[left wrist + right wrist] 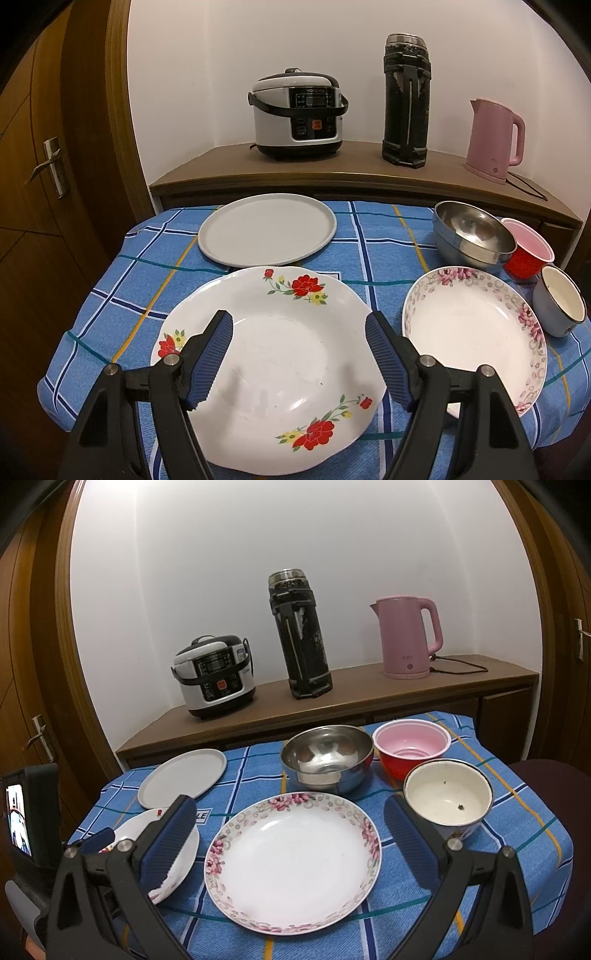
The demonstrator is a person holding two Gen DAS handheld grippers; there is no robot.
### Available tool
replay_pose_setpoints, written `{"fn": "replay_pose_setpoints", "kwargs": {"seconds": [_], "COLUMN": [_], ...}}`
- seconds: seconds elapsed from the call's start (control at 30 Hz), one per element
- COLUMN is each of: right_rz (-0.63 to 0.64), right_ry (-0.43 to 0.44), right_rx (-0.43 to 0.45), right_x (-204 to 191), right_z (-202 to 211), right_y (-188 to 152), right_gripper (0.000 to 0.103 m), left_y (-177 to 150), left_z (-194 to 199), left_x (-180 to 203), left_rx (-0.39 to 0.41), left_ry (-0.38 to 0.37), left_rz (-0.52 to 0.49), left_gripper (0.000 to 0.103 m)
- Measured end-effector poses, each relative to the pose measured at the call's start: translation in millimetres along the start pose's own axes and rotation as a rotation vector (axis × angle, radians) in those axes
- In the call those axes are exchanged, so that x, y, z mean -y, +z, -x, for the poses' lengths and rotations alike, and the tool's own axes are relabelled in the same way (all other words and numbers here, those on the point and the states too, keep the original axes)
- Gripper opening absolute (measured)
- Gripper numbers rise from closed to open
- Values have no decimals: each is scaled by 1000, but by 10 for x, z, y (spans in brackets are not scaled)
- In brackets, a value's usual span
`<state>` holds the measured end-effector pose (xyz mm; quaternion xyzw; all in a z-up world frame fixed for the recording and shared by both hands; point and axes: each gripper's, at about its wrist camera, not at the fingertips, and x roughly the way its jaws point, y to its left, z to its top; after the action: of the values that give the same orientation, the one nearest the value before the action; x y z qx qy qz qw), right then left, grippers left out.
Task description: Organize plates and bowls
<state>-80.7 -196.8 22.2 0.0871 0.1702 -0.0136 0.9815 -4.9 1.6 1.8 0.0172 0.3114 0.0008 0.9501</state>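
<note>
Plates and bowls lie on the blue checked cloth-covered surface (122,295): a glossy white red-flowered plate (269,362) at the near left edge, a pink-flowered rimmed plate (291,860) beside it, a matte grey flat plate (267,229) behind, with bare cloth between them. Crowded along the right edge are a shiny steel bowl (327,757), a red plastic bowl with pink inside (410,747) and a chipped cream enamel bowl (448,799). Left gripper (299,332) and right gripper (290,823) both hang with ribbed blue fingers (384,354) spread wide, empty; the right gripper's left finger partly hides the red-flowered plate.
</note>
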Motion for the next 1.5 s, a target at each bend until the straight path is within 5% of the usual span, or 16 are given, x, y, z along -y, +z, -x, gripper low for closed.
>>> {"fn": "replay_pose_setpoints", "kwargs": {"seconds": [1.5], "right_rz": [0], "right_ry": [-3], "right_rx": [3], "right_x": [-1], "right_z": [11], "right_y": [7], "right_gripper": [103], "left_y": [6], "left_z": [1], "left_x": [19], "left_rx": [2], "left_ry": [-2], "left_rz": [-12], "left_gripper": [76]}}
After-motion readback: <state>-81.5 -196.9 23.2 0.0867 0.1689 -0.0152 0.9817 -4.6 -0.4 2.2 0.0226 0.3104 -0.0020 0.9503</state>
